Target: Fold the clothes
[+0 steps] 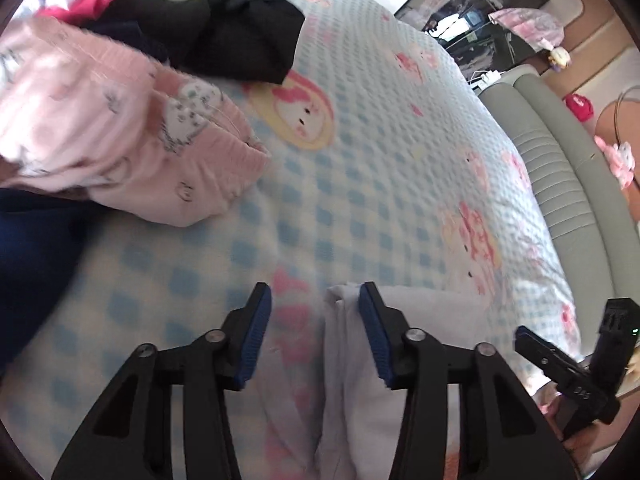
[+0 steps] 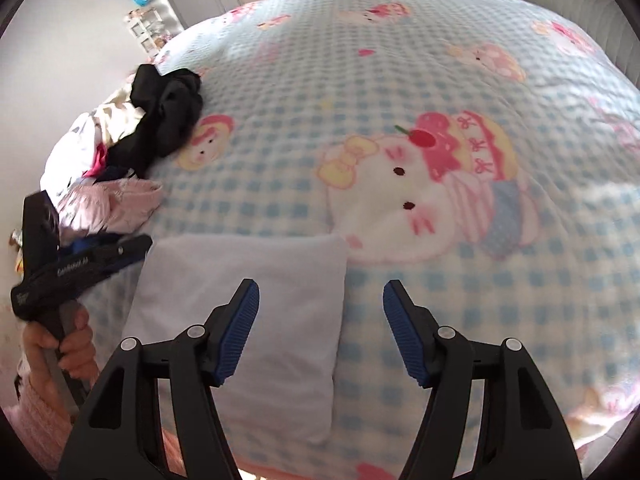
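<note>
A small white garment [image 2: 280,264], folded into a flat rectangle, lies on the blue-checked cartoon blanket [image 2: 400,80] near the bed's front edge. My right gripper [image 2: 320,300] hovers open over its right edge, nothing between the pads. In the left wrist view the same white garment [image 1: 432,304] lies low and right of centre. My left gripper [image 1: 316,320] stands open above its left edge, with the right pad [image 1: 372,332] over the cloth and no grip. A pile of unfolded clothes sits to the left: a pink printed garment [image 1: 100,140] and a black one [image 1: 240,32].
The clothes pile [image 2: 152,120] lies at the bed's left edge. A person's hand [image 2: 76,344] holds the left tool. A grey padded bed end [image 1: 560,160] runs along the right. A dark cabinet [image 1: 480,20] and white shelves [image 2: 148,28] stand beyond the bed.
</note>
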The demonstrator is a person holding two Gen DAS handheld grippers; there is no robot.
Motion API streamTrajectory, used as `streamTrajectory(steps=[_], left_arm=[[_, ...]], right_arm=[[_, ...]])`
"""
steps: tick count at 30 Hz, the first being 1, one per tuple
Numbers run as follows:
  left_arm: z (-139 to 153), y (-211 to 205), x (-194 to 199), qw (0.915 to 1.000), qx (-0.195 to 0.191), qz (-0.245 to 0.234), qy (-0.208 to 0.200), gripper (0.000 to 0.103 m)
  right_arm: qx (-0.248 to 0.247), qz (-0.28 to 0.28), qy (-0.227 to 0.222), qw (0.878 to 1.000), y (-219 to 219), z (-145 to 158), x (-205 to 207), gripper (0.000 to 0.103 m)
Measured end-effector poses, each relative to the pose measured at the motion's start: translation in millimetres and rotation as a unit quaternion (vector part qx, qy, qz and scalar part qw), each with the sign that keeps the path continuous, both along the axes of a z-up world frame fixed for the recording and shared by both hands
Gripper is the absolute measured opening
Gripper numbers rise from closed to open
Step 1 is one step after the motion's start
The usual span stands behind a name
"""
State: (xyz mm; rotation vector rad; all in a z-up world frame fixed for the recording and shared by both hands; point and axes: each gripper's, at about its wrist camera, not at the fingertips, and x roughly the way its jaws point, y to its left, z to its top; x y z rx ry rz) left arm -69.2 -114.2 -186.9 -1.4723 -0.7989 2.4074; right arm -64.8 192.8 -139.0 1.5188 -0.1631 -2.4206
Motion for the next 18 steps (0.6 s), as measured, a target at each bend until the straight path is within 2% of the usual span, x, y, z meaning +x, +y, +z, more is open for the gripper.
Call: streamTrajectory(steps=[2, 3, 6, 8, 11, 15, 18], left_arm=[[-5, -1, -1, 0.9997, 0.024, -0.007, -0.005, 0.032], [-7, 0, -1, 0.9994, 0.032, -0.008, -0.004, 0.032], [-15, 2, 0, 0.9959, 0.087, -0.026, 0.002, 0.031], [-16, 5, 3, 0.9944, 0.099, -0.034, 0.010, 0.031], [-14, 8, 5, 0.9945, 0.092, -0.046, 0.021, 0.029], [-11, 17, 6, 0.9966, 0.061, -0.042, 0.035, 0.015], [-6, 24, 6, 0.9981, 0.028, -0.035, 0.042, 0.012]], right_arm=[[-0.011, -0.011, -0.012, 1.000, -4, -8, -10, 0.066], [-0.019, -0.015, -0.018, 1.000, -5, -12, -15, 0.066], [-0.041, -0.017, -0.032, 0.999, -10, -24, -18, 0.066], [-0.042, -0.015, -0.039, 0.998, -15, -34, -18, 0.066], [-0.045, -0.020, -0.039, 0.998, -18, -45, -15, 0.066], [-0.039, -0.031, -0.039, 0.998, -17, -54, -11, 0.066], [-0.017, -0.025, -0.026, 0.999, -22, -52, -8, 0.066]])
